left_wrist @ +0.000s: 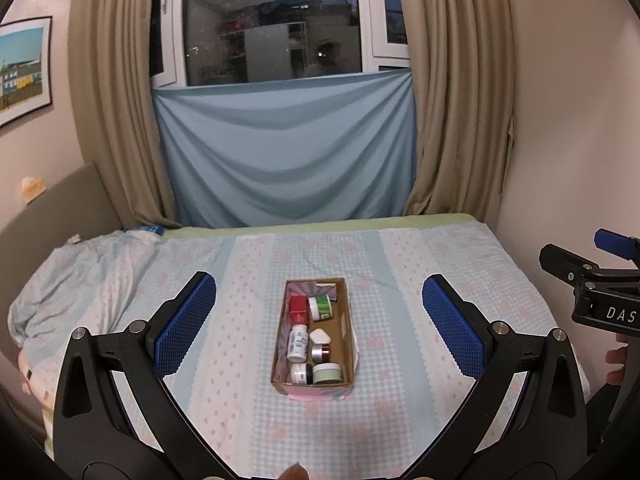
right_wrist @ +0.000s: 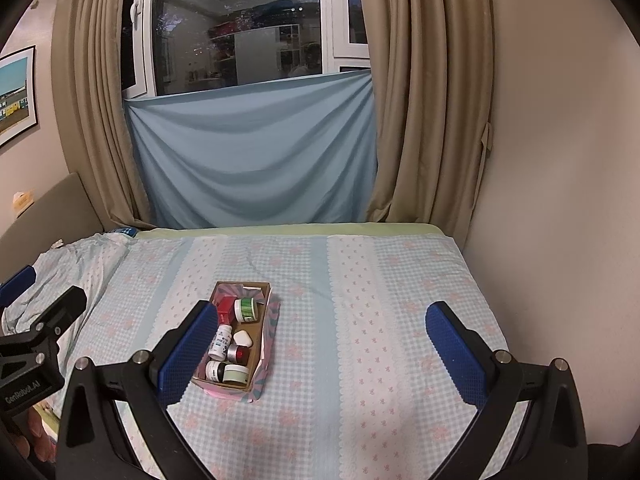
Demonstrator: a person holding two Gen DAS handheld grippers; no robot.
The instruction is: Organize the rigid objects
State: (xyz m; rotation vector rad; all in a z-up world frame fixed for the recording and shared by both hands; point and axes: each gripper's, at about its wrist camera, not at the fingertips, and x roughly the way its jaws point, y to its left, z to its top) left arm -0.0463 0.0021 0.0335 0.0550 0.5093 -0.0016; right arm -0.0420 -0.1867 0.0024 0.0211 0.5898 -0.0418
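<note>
A small cardboard box (left_wrist: pixel 348 340) sits on the bed, holding several small rigid items: a red box (left_wrist: pixel 298 309), a green-labelled white jar (left_wrist: pixel 321 307), a white bottle (left_wrist: pixel 298 344), a white triangular item (left_wrist: pixel 320 336), a dark red jar (left_wrist: pixel 321 353), a black-and-white jar (left_wrist: pixel 301 373) and a pale green jar (left_wrist: pixel 328 373). The box also shows in the right wrist view (right_wrist: pixel 262 340). My left gripper (left_wrist: pixel 319 324) is open and empty, held above and in front of the box. My right gripper (right_wrist: pixel 322 344) is open and empty, to the right of the box.
The bed (left_wrist: pixel 400 264) has a checked blue-and-pink sheet. A rumpled quilt (left_wrist: pixel 80 280) lies at the left. A wall (right_wrist: pixel 560 200) borders the bed's right side. Curtains (left_wrist: pixel 460 100) and a blue cloth (left_wrist: pixel 284 152) hang behind.
</note>
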